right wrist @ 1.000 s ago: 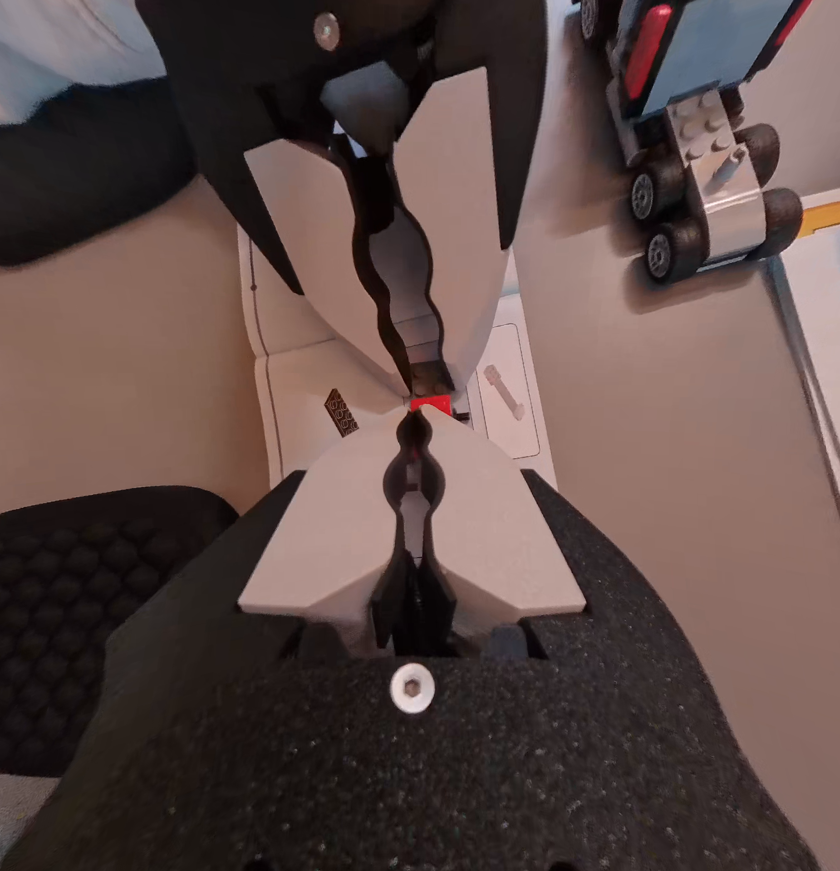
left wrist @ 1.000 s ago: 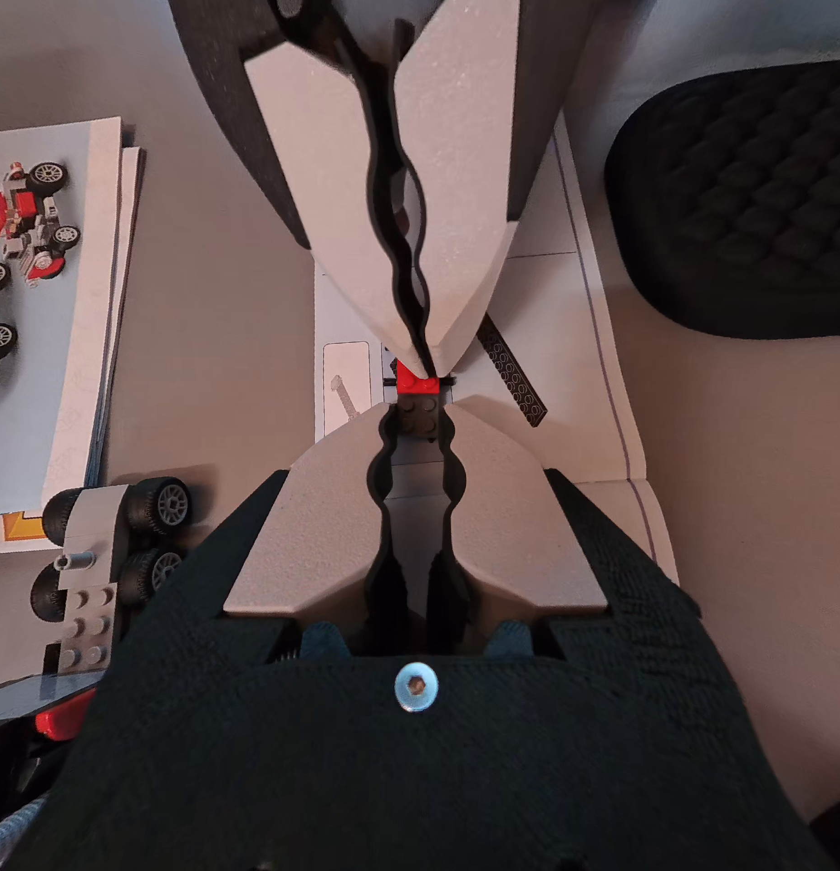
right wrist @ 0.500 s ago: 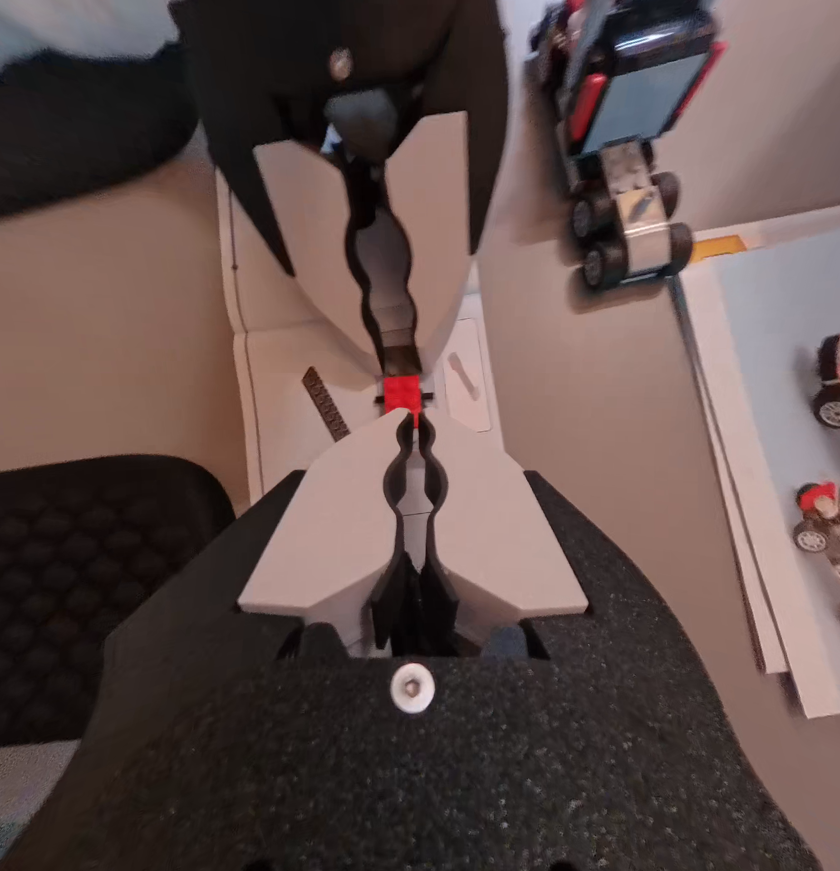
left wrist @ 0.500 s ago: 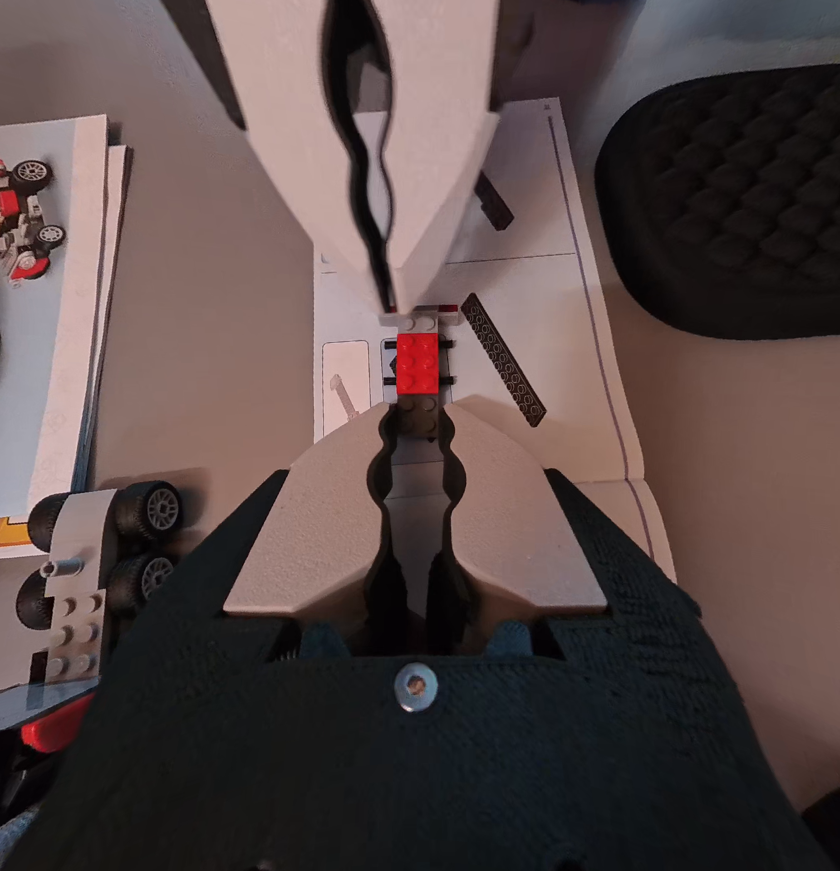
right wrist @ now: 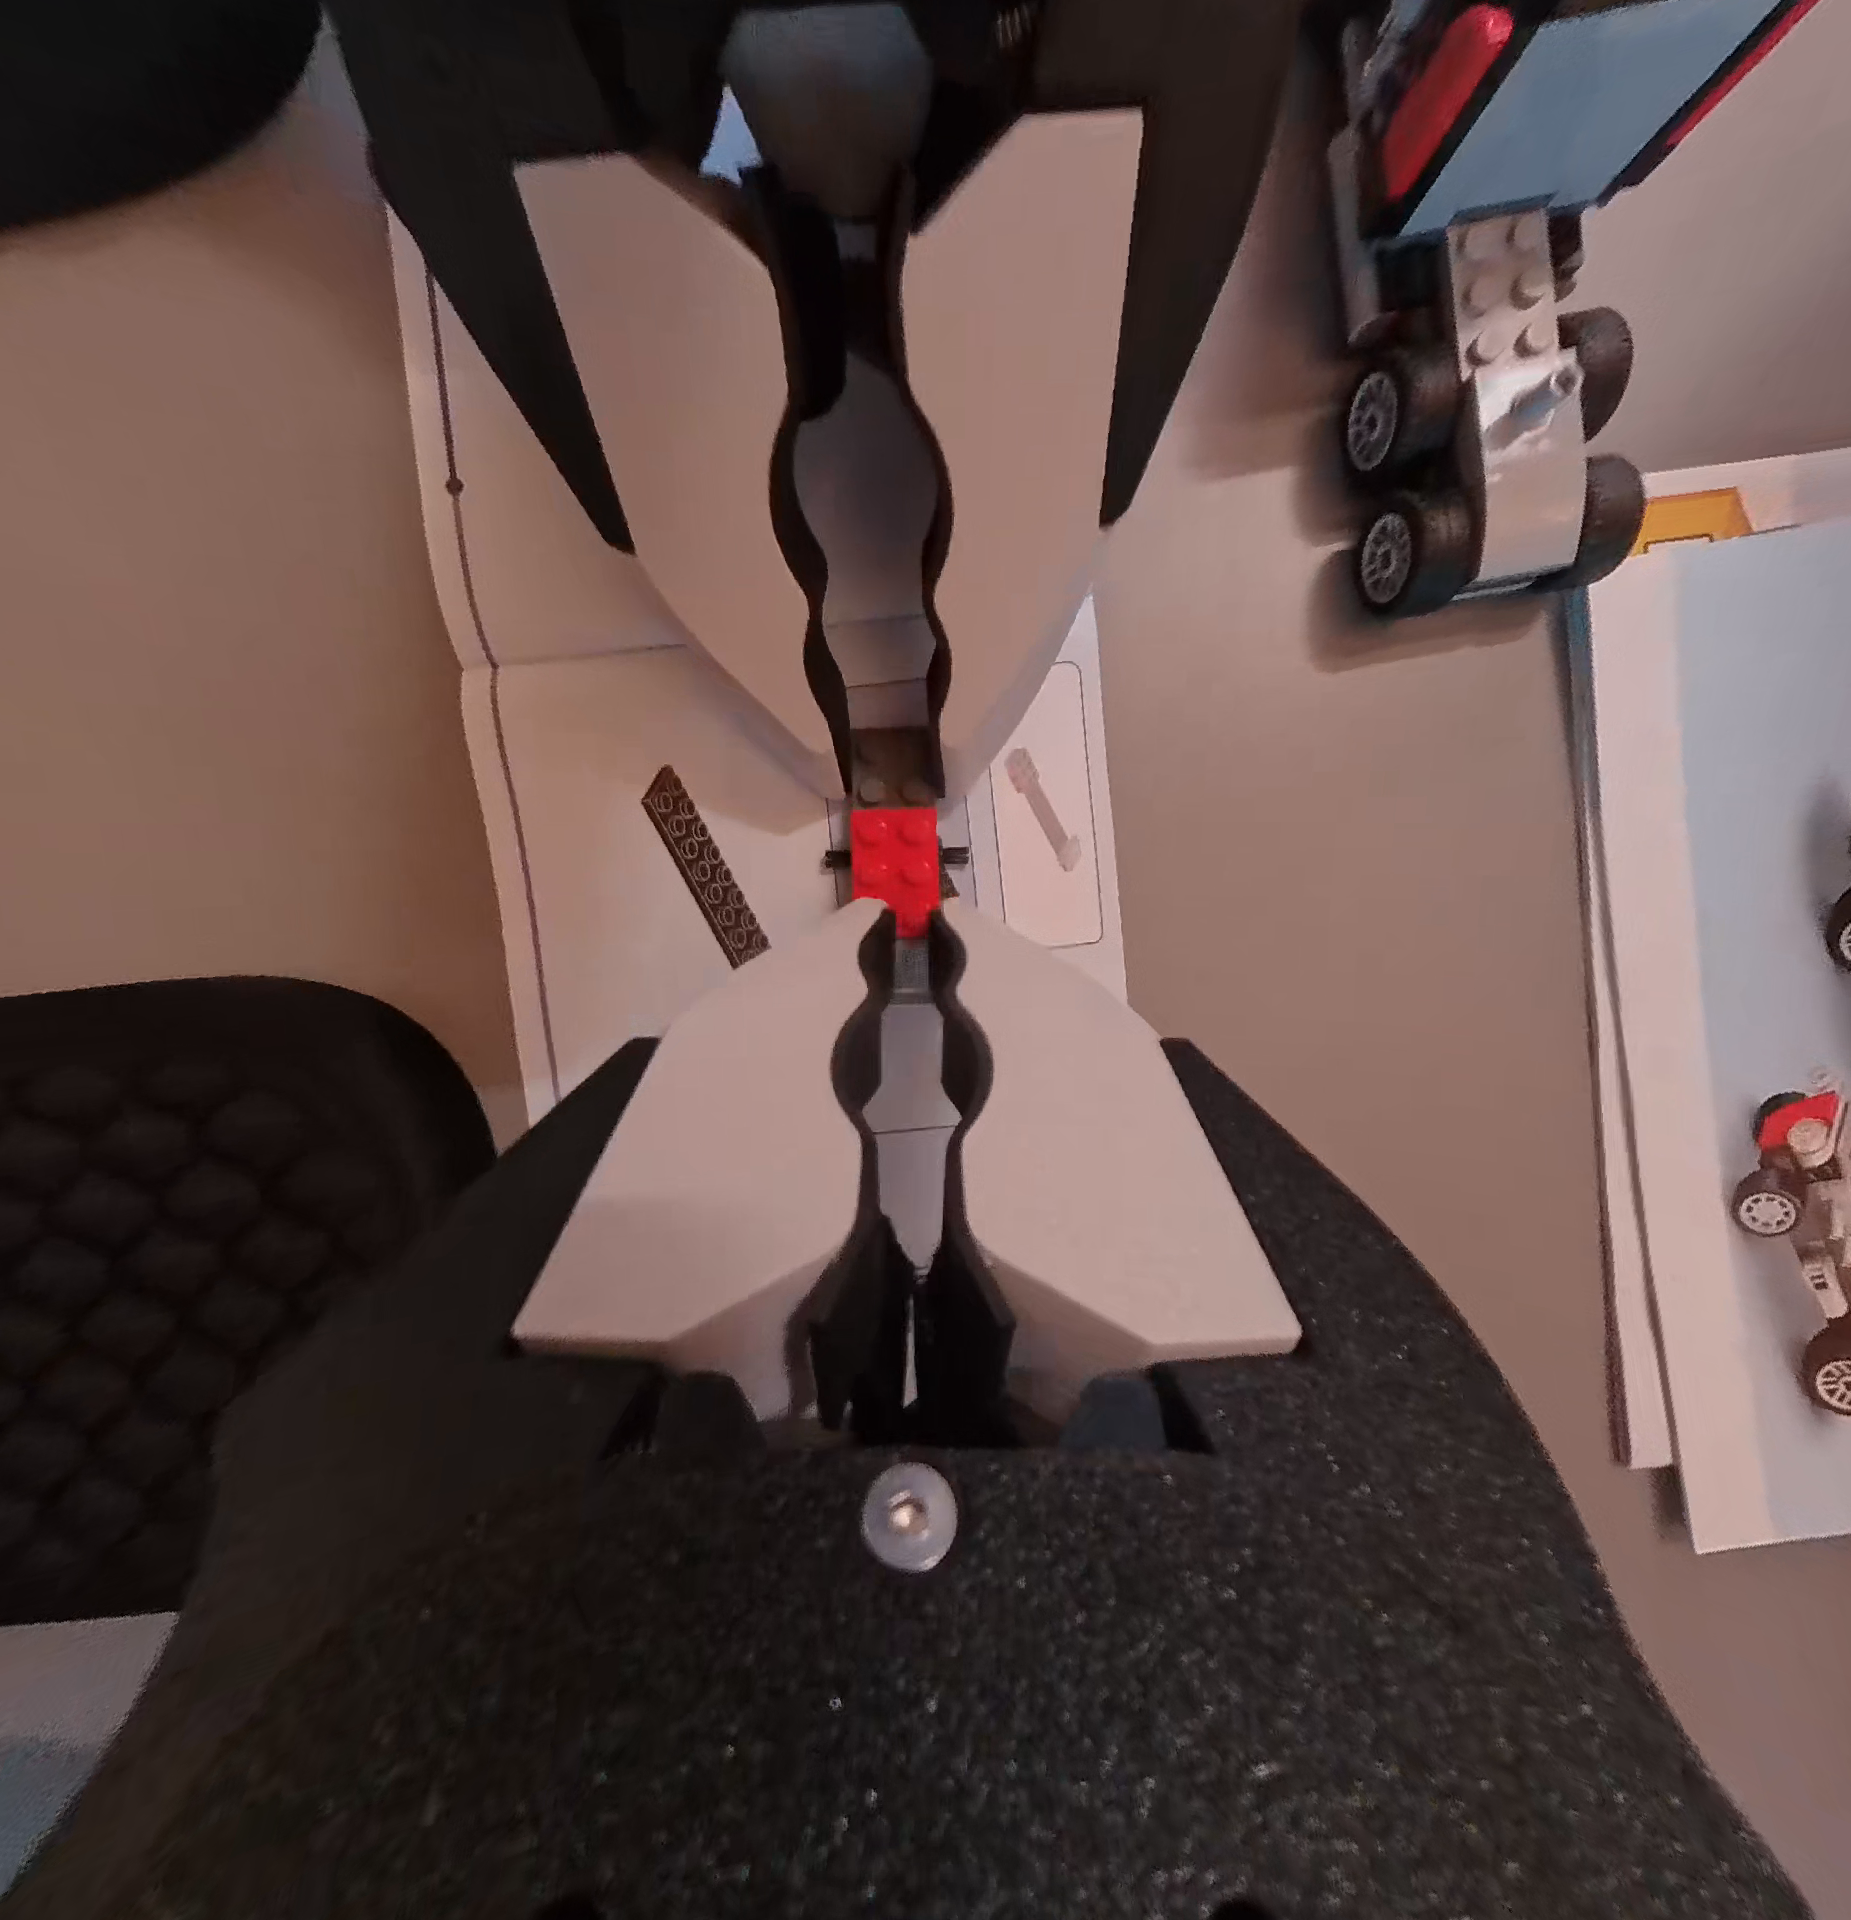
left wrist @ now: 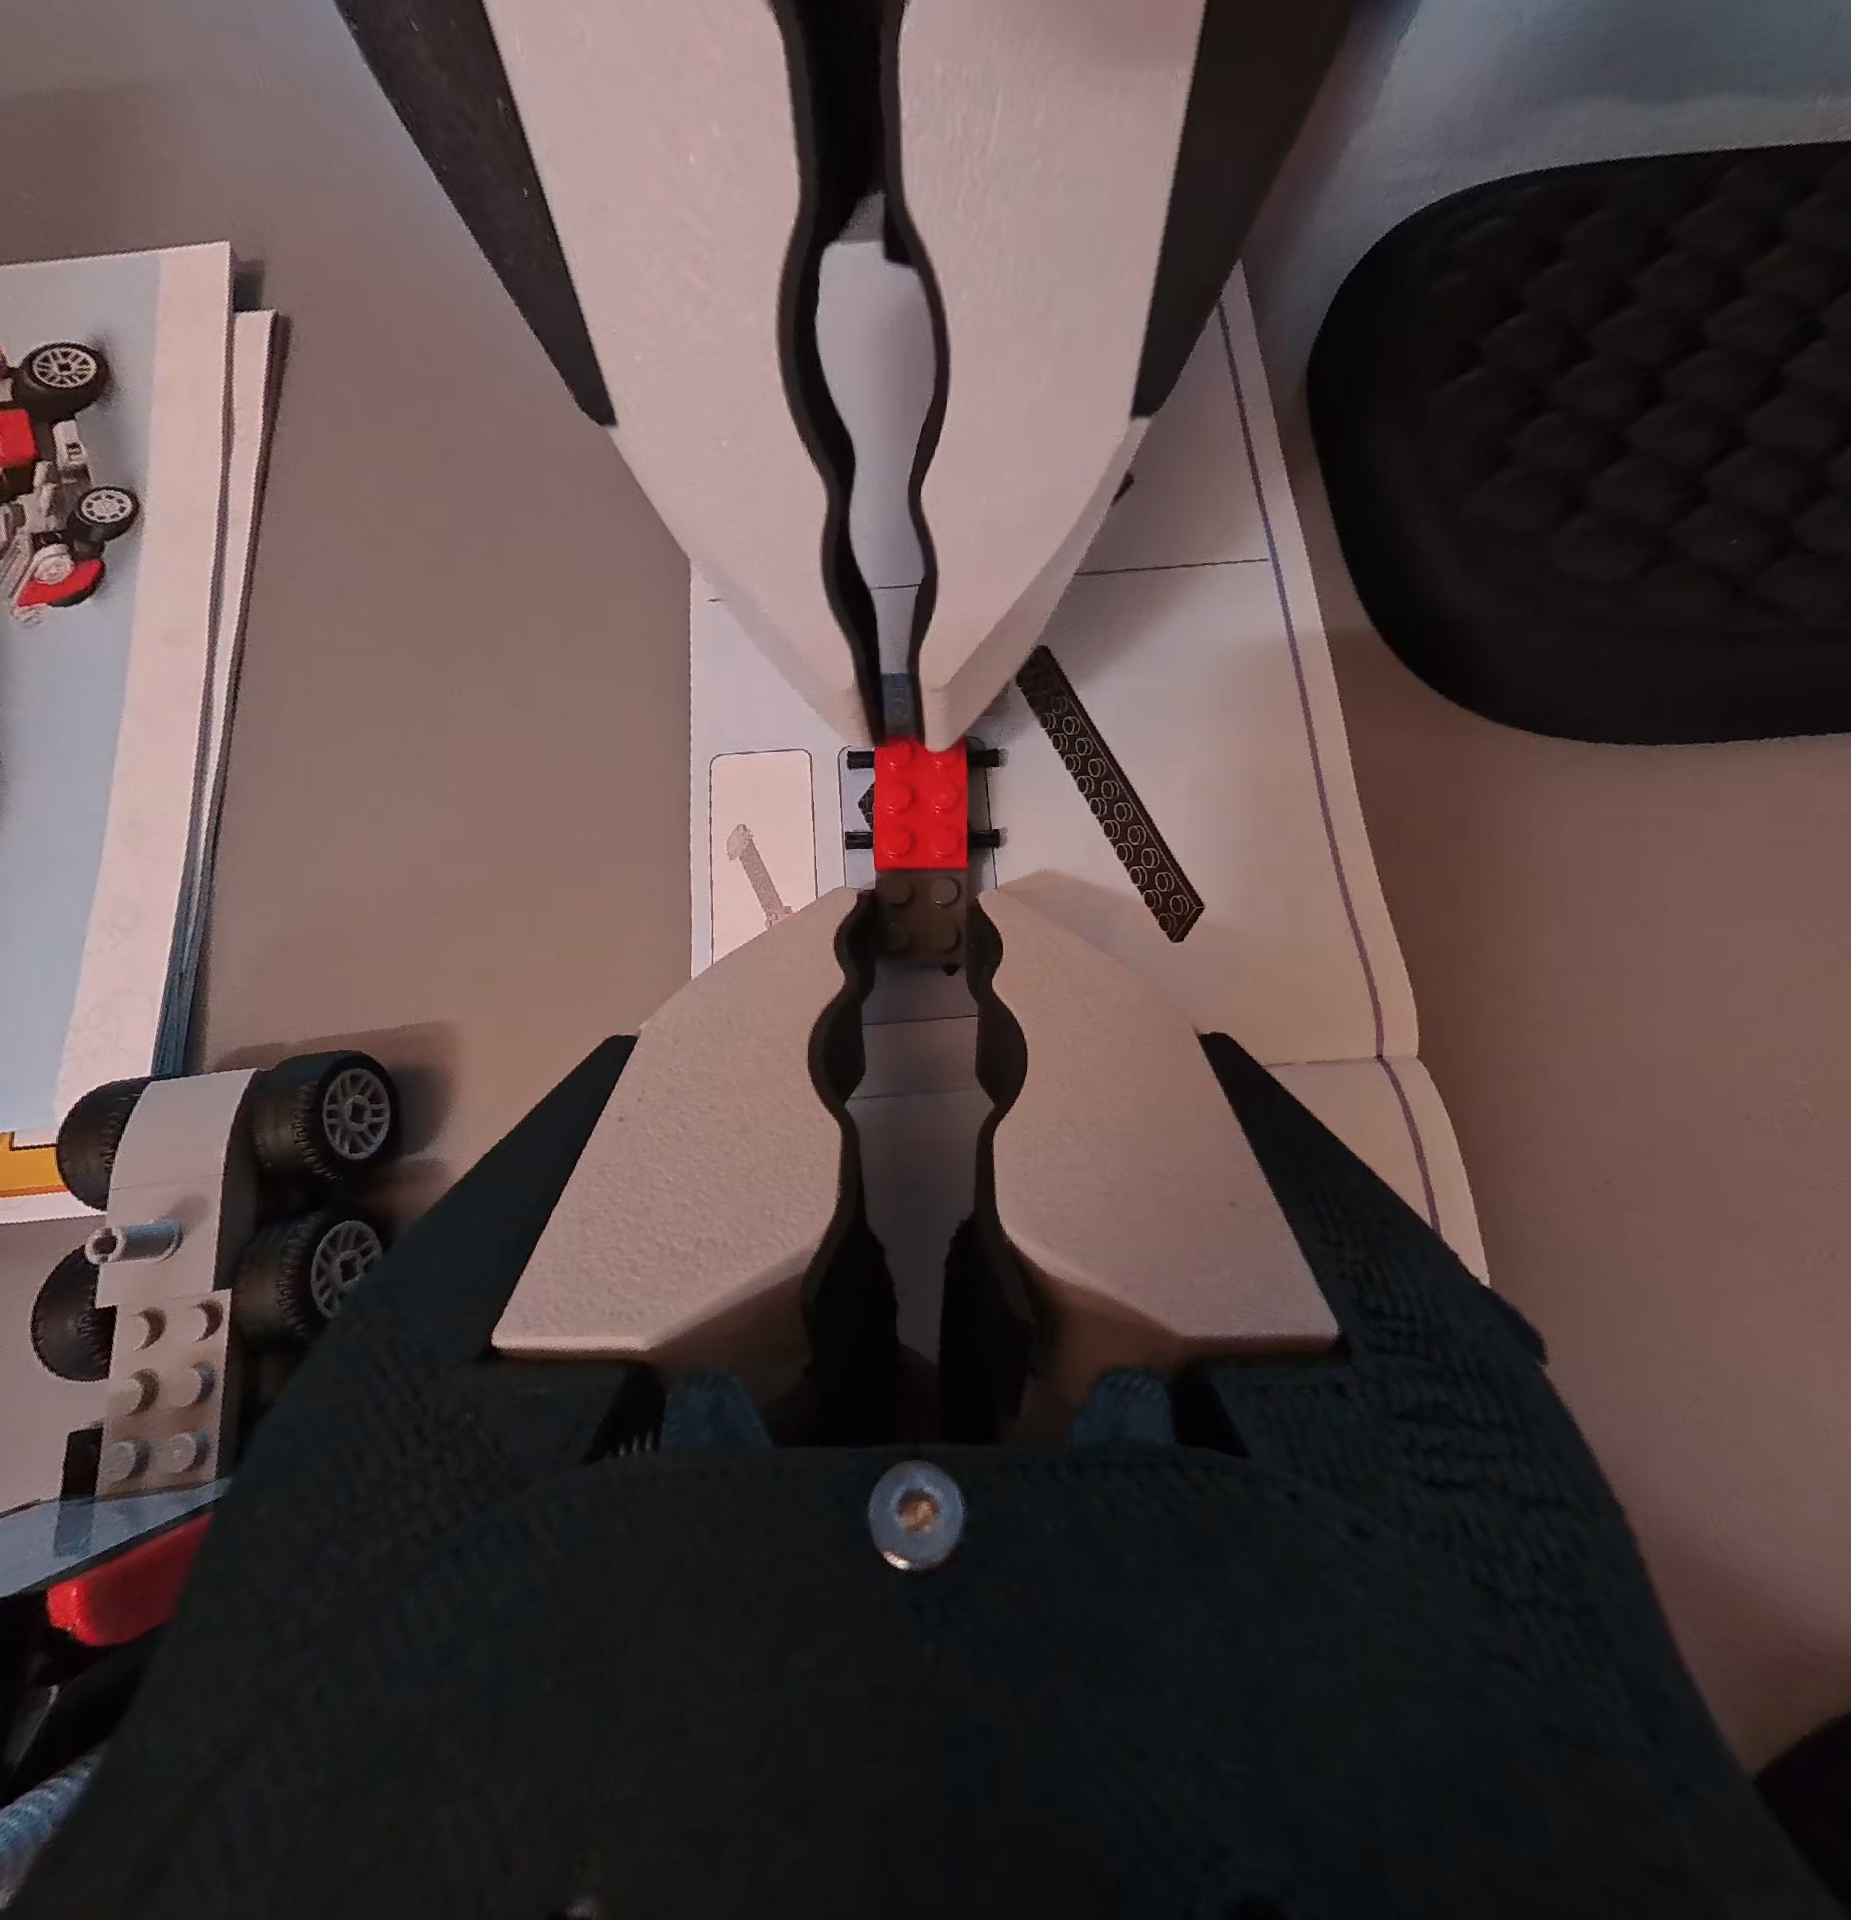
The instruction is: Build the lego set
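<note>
A red brick [left wrist: 921, 805] sits on a dark plate [left wrist: 926, 925], with black axle pins sticking out at its sides. My left gripper [left wrist: 923, 920] is shut on the near end of that dark plate and holds it above a white sheet [left wrist: 1264, 831]. My right gripper [left wrist: 900, 712] comes in from the far side, shut on a small grey piece [left wrist: 897, 691], its tips touching the red brick's far end. In the right wrist view, my right gripper [right wrist: 908, 930] holds the grey piece [right wrist: 910, 971] against the red brick [right wrist: 893, 857], and the left gripper [right wrist: 893, 779] grips the dark plate [right wrist: 890, 764] beyond.
A long black plate [left wrist: 1108, 795] lies on the sheet to the right of the brick. A partly built truck [left wrist: 204, 1226] and an instruction booklet [left wrist: 79, 623] are to the left. A black quilted cushion [left wrist: 1627, 457] lies to the right. The tips of both grippers are at nearly the same place.
My right gripper left the red brick, drew back, then came back with the small grey piece to the brick's far end. The left gripper kept its hold and barely moved.
</note>
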`<state>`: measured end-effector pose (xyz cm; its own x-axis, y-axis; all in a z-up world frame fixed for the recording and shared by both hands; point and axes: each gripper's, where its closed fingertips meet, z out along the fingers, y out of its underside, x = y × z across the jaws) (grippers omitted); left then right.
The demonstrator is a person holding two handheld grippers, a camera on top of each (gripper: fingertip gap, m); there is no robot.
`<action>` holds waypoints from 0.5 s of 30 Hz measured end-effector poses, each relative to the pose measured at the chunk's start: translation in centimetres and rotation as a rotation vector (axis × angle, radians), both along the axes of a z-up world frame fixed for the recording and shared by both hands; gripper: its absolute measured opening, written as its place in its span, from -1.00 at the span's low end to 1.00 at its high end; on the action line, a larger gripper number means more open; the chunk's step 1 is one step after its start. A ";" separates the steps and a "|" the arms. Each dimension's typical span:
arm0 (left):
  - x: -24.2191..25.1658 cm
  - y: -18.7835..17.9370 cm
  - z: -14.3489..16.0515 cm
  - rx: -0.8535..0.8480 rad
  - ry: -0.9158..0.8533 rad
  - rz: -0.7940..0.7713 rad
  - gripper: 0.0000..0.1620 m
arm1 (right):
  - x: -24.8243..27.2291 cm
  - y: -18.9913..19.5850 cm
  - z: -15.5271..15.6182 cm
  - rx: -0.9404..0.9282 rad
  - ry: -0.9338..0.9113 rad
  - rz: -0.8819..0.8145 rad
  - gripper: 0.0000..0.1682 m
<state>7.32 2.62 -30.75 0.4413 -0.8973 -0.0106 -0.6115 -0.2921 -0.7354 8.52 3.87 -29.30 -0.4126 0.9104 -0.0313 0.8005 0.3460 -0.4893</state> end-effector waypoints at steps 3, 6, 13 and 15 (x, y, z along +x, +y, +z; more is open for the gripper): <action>0.0 0.0 0.0 -0.002 -0.001 -0.001 -0.79 | 0.1 -0.3 -0.3 0.008 -0.028 0.020 -0.89; 0.0 0.0 0.0 0.000 -0.001 -0.001 -0.79 | 0.1 -0.3 -0.4 0.006 -0.052 0.020 -0.88; 0.0 0.0 0.0 0.001 -0.002 -0.001 -0.79 | 0.1 -0.3 -0.6 0.051 -0.089 -0.011 -0.87; 0.0 0.0 0.0 0.002 -0.002 0.000 -0.79 | 0.2 -0.3 -0.6 0.040 -0.099 -0.037 -0.87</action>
